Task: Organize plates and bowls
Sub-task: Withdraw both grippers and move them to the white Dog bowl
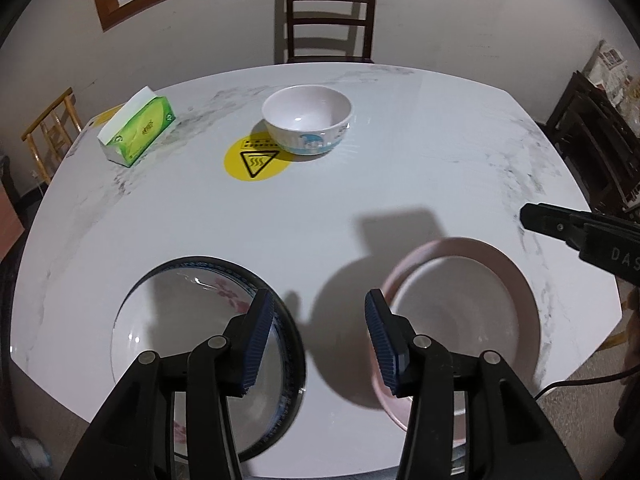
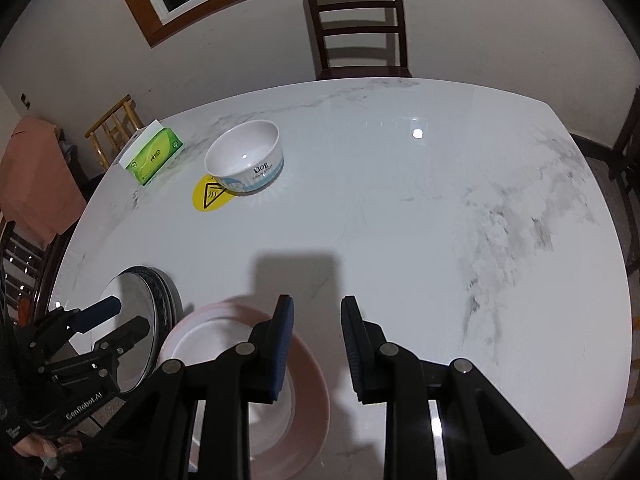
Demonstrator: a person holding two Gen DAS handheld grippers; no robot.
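Observation:
A white plate with a dark patterned rim and pink flowers (image 1: 192, 320) lies near the table's front left; it also shows in the right wrist view (image 2: 132, 320). A pink plate (image 1: 464, 312) lies to its right, seen too in the right wrist view (image 2: 240, 340). A white bowl with blue print (image 1: 307, 118) stands further back, also in the right wrist view (image 2: 245, 156). My left gripper (image 1: 318, 336) is open and empty, hovering between the two plates. My right gripper (image 2: 318, 344) is open and empty, above the pink plate's right edge.
A green tissue box (image 1: 138, 130) sits at the table's back left. A yellow warning sticker (image 1: 256, 158) lies beside the bowl. A dark wooden chair (image 1: 330, 16) stands behind the white marble table (image 1: 440, 168). More chairs stand at both sides.

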